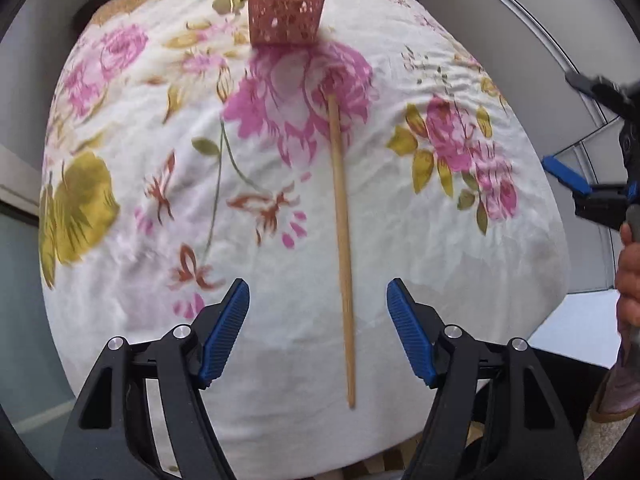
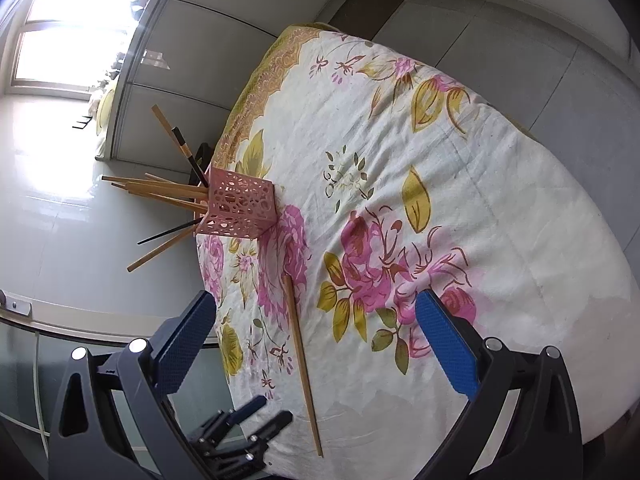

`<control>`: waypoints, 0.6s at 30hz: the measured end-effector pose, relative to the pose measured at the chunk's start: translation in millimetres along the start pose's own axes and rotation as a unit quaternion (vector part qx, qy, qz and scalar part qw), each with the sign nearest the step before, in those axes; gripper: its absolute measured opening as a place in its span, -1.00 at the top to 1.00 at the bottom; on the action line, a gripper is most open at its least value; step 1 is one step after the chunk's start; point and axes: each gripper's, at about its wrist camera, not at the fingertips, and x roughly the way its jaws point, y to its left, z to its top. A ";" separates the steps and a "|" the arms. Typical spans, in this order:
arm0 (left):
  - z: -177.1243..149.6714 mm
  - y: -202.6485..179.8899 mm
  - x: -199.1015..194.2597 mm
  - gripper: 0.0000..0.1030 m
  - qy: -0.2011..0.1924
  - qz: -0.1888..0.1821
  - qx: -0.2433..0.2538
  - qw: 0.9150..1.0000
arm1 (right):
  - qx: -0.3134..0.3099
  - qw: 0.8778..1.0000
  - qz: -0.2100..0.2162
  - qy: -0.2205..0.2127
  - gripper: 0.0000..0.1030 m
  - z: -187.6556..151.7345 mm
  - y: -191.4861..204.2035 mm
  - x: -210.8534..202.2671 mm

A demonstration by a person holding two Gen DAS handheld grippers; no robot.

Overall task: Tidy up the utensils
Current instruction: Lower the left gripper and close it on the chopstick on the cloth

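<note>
On the round table, under a white cloth point(image 2: 500, 208) printed with pink roses and olive leaves and edged with a tan patterned border, one bamboo chopstick point(image 1: 342, 240) lies flat and alone. Seen from the left wrist, it runs from the big pink bloom near the table's middle down toward the near edge, passing between the fingers of the left gripper point(image 1: 318, 330) but closer to the right-hand blue pad. Those fingers are spread wide above the cloth and pinch nothing; the chopstick is not touched by either pad.

Beyond the chopstick's far tip stands a pink openwork plastic holder point(image 1: 286, 4), upright on the cloth near the table's far rim. From the right wrist, the same holder point(image 2: 240, 208) shows a bundle of chopsticks point(image 2: 160, 190) sticking out of its mouth, mostly bamboo-coloured, with two dark ones among them.

Over the near edge of the table hangs the right gripper point(image 2: 316, 356), its fingers also held apart and empty, with the loose chopstick lying between them in that view. A hand point(image 1: 628, 276) grips that tool's handle at the right border of the left-wrist view.

No brand, label or readable writing shows on the holder, chopsticks, cloth or grippers.
</note>
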 end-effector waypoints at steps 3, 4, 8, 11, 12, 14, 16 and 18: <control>42.3 -2.3 6.4 -0.33 0.001 0.017 0.004 1.000 | 0.000 1.000 0.004 -0.001 -0.89 0.4 0.5 -2.6; 53.3 -4.9 12.4 -0.31 0.004 0.025 0.006 1.000 | 0.002 1.000 0.006 -0.003 -0.89 0.8 0.5 -4.3; 91.3 -21.2 50.0 0.12 0.030 0.068 0.008 0.997 | -0.007 1.000 0.009 -0.006 -0.89 3.1 2.8 -11.4; 105.2 -27.5 68.2 0.25 0.038 0.095 0.002 0.995 | -0.009 1.000 0.010 -0.007 -0.89 4.7 2.3 -15.0; 109.0 -29.6 71.0 0.25 0.036 0.101 0.001 0.994 | -0.012 1.000 0.007 -0.007 -0.89 5.0 2.9 -15.6; 116.1 -33.4 73.1 0.26 0.036 0.104 -0.003 0.994 | -0.022 1.000 -0.004 -0.012 -0.89 5.4 5.4 -17.8; 120.2 -38.4 74.6 0.49 0.038 0.101 0.002 0.994 | -0.034 0.999 -0.020 -0.018 -0.89 5.9 8.7 -19.7; 119.5 -48.8 75.9 0.87 0.041 0.092 0.020 0.995 | -0.042 0.998 -0.031 -0.025 -0.89 6.2 11.1 -21.4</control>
